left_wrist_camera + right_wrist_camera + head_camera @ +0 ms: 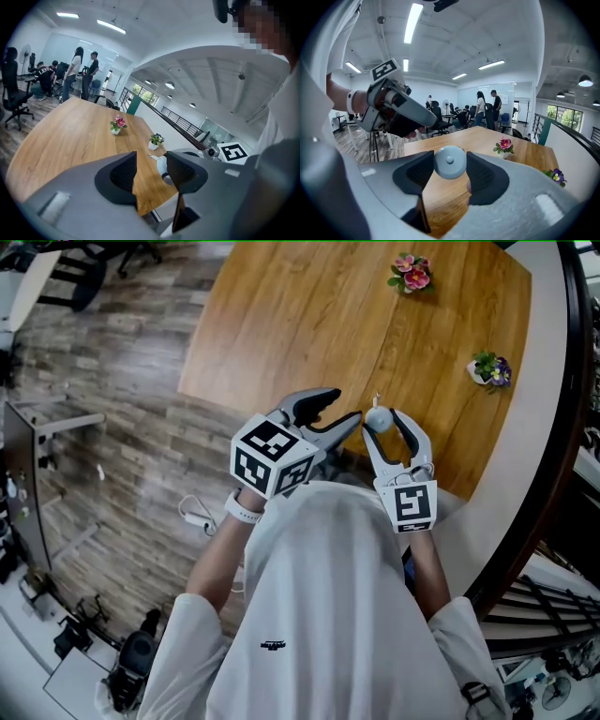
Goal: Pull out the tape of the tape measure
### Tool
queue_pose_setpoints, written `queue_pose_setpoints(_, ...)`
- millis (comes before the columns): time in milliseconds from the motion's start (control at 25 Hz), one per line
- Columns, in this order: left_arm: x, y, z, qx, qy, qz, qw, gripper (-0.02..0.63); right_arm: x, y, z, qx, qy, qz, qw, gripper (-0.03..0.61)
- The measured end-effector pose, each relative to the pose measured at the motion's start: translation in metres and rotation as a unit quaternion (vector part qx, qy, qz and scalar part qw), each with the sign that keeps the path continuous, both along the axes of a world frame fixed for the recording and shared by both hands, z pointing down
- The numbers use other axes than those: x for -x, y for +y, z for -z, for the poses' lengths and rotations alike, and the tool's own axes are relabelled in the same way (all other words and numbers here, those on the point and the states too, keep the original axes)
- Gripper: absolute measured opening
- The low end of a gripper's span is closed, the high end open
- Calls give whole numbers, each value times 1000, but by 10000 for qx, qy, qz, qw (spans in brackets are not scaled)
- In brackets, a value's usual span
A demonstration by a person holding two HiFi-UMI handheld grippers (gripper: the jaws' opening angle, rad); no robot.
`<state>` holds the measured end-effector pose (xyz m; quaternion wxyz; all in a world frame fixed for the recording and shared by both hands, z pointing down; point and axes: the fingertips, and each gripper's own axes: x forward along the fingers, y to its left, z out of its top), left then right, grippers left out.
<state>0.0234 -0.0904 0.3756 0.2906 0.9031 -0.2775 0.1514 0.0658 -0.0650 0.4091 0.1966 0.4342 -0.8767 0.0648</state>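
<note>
My right gripper [381,424] is shut on a round pale blue-grey tape measure [378,417], held in the air above the near edge of the wooden table [300,324]. In the right gripper view the case [450,162] sits squeezed between both pads. My left gripper [345,406] is just left of it, tips pointing at the case, jaws apart with nothing between them. The left gripper view shows the case [162,167] half hidden behind the right jaw, beyond the gap [151,161]. A small white tab [153,157] sticks out of the case toward that gap.
Two small flower pots stand on the far part of the table: a pink one [411,274] and a purple-green one [489,368]. A dark curved railing [562,427] runs along the right. Several people and office chairs [70,75] are beyond the table's far end.
</note>
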Motion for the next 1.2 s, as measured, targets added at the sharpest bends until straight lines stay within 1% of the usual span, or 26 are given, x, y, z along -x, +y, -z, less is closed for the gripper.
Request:
queue_pose_setpoints(160, -12, -6, -2, 351, 92, -374, 9986, 209, 4, 5, 5, -94, -1, 64, 9999, 218)
queue_pose_setpoints(280, -19, -13, -5, 744, 341, -512, 9953, 198, 7, 7, 8, -163, 7, 96, 9998, 218)
queue_pose_setpoints(360, -24, -16, -5, 1093, 585, -612, 9904, 196, 9, 9, 10, -194, -1, 107, 9998, 218)
queue_pose_setpoints(440, -29, -19, -8, 1424, 746, -712, 9844, 198, 11, 10, 12, -225, -3, 112, 9997, 218)
queue_pose_setpoints(560, -33, -25, -16, 1802, 745, -806, 9775, 198, 12, 12, 11, -271, 5, 119, 9996, 218)
queue_pose_setpoints(680, -38, -21, -27, 2244, 719, -943, 9673, 193, 13, 14, 12, -321, 63, 145, 9994, 218)
queue_pose_setpoints(920, -45, -14, -35, 2687, 732, -1243, 9524, 179, 16, 19, 15, -387, 393, 261, 9981, 218)
queue_pose_setpoints(1000, -46, -13, -38, 2816, 734, -1286, 9480, 170, 17, 20, 15, -415, 375, 249, 9981, 218)
queue_pose_setpoints(1120, -48, -10, -43, 3008, 754, -1364, 9409, 138, 19, 22, 14, -459, 349, 230, 9981, 218)
queue_pose_setpoints(1200, -47, -7, -45, 3048, 727, -1389, 9394, 99, 21, 24, 14, -450, 390, 254, 9979, 218)
